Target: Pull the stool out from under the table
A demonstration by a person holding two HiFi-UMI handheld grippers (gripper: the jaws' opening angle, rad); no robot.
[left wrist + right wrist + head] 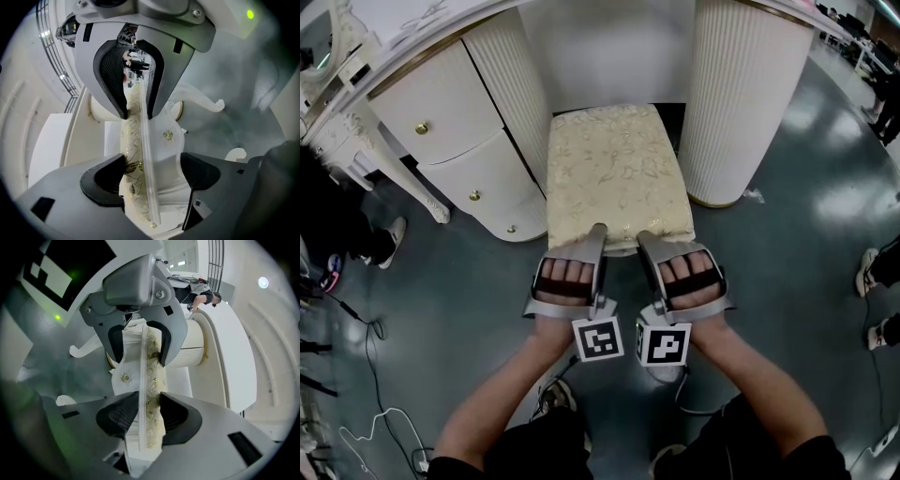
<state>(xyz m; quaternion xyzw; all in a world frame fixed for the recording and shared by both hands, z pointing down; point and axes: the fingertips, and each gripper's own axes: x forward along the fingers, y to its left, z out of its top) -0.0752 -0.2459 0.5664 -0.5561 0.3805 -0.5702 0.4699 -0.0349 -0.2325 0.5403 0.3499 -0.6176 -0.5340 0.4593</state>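
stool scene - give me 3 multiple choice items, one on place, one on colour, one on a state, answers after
1. Where is the stool?
A. out on open floor behind the person
B. partly in the gap under the table
C. tipped on its side

2. What colour is its cushion?
A. plain red
B. dark grey
C. cream with a gold pattern

3. How does the right gripper stand?
A. shut on the stool's seat edge
B. wide open, nothing between its jaws
C. shut on a cable

Answers:
1 B, the head view shows the seat's far end reaching in under the table.
2 C, the fabric is cream with a gold leaf print.
3 A, the right gripper view shows both pads pressing the seat edge.
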